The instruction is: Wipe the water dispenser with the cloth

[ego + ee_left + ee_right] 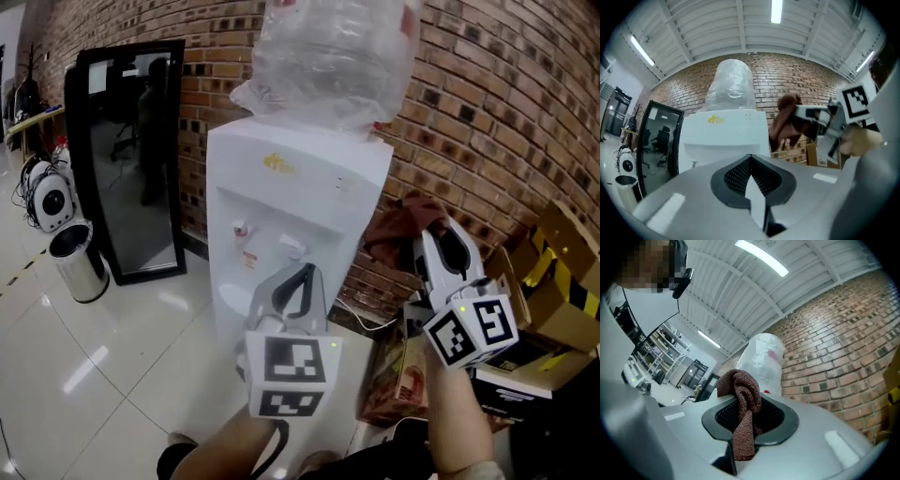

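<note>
Two grippers face the water dispenser. The right gripper is clamped on the brown cloth, held just beside the dispenser's right-hand side; I cannot tell whether it touches. The left gripper, in front of the dispenser, is closed on nothing. Wiping looks barely begun, with the front, top and sides left. A yellow logo near the dispenser's top is too small to read.

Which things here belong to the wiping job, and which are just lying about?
Job:
- dispenser
- cloth, clamped in the right gripper

Lying about:
- mirror
- bin
- boxes
</note>
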Available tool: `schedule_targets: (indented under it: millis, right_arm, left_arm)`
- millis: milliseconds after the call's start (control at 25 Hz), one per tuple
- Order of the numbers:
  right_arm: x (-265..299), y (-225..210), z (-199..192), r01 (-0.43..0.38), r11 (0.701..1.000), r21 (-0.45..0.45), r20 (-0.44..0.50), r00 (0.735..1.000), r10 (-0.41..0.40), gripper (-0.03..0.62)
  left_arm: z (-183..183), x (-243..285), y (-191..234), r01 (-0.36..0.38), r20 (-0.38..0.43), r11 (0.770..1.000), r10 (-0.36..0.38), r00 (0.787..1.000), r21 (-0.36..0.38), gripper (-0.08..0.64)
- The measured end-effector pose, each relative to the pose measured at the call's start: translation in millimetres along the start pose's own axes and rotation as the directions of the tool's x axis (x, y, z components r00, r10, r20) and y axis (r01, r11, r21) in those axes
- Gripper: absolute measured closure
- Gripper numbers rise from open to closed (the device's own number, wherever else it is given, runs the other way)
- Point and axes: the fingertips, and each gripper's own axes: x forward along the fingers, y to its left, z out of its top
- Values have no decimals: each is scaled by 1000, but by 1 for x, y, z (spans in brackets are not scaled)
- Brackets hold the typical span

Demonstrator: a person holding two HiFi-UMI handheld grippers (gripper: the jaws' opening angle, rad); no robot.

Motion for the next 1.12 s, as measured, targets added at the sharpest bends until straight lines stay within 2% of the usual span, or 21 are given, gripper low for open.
schedule_targets:
  millis: [200, 280, 360, 480, 600, 720, 840, 1120]
  right_arm:
    - [51, 0, 43, -11, 997, -76, 32, 999, 14, 499]
    - [74, 5, 40, -31, 995, -98, 22, 999, 33, 499]
    - [89, 8, 27, -43, 993, -112, -4, 999, 43, 499]
    - [91, 5, 17, -32, 996, -82, 7, 999, 32, 499]
    - [80, -3, 16, 2, 1000, -12, 57, 998, -1, 500]
    - [65, -8, 6, 27, 999, 26, 63, 998, -28, 500]
    - [50, -11, -17, 42, 998, 38, 10, 999, -43, 500]
    - [25, 9, -82, 11, 999, 35, -139, 990, -6, 500]
  left_arm:
    - [-7, -4, 2, 33, -18, 999, -32, 999, 22, 560]
    - [-14, -4, 4, 31, -18, 998, -30, 999, 49, 560]
    - [-33, -1, 5, 28, -43, 999, -28, 999, 21, 560]
    - [-57, 7, -1, 44, -97, 999, -47, 994, -30, 560]
    - [-64, 12, 0, 33, -104, 999, -32, 994, 9, 560]
    - [-73, 13, 0, 21, -112, 1000, -19, 994, 12, 560]
    - [-76, 14, -4, 22, -107, 1000, -21, 994, 13, 560]
    - [-86, 11, -20, 57, -117, 998, -54, 992, 24, 560]
